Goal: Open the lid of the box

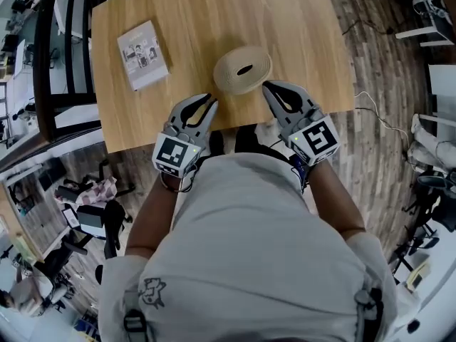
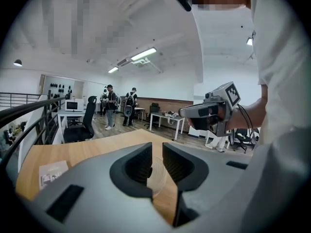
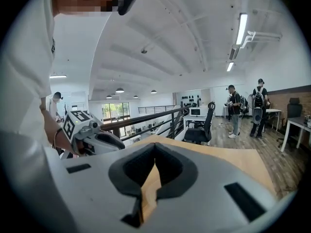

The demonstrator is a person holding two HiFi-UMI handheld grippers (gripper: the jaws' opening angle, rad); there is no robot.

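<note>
1. While both grippers sit over its near edge, the wooden table (image 1: 299,41) spreads out ahead of them, the largest thing in view; its far and side edges lie well beyond the jaw tips.
2. Left gripper (image 1: 210,100): grey, marker cube at its rear, pointing forward and a little rightward; its jaws stand a narrow slit apart with nothing pinched, and the pale box shows through the slit; my judgement is that so slim a gap cannot take the lid's rim, so a push forward would only shove the box away.
3. Right gripper (image 1: 267,86): mirrors the left one, aimed forward and a little leftward; its jaw tips meet, closed on nothing; closed tips can nudge but not grasp, so the lid could skid or the box could tip.
4. Round box (image 1: 231,77): beige, low, with a ribbed side, between the two grippers' tips and slightly ahead of them; near both, touching neither as far as I can tell; the lid is on; the box looks light and nothing braces it, so it would probably rise whole if only the lid were pulled; one gripper steadying the base seems wise.
5. Booklet (image 1: 142,54): flat and printed, ahead of the left gripper and off to its left, well apart from the box; a wide leftward swing could brush it.
6. Dark oval (image 1: 245,69) at the lid's centre: knob or hole, I cannot tell; jaws closing on it wrongly might slip.
</note>
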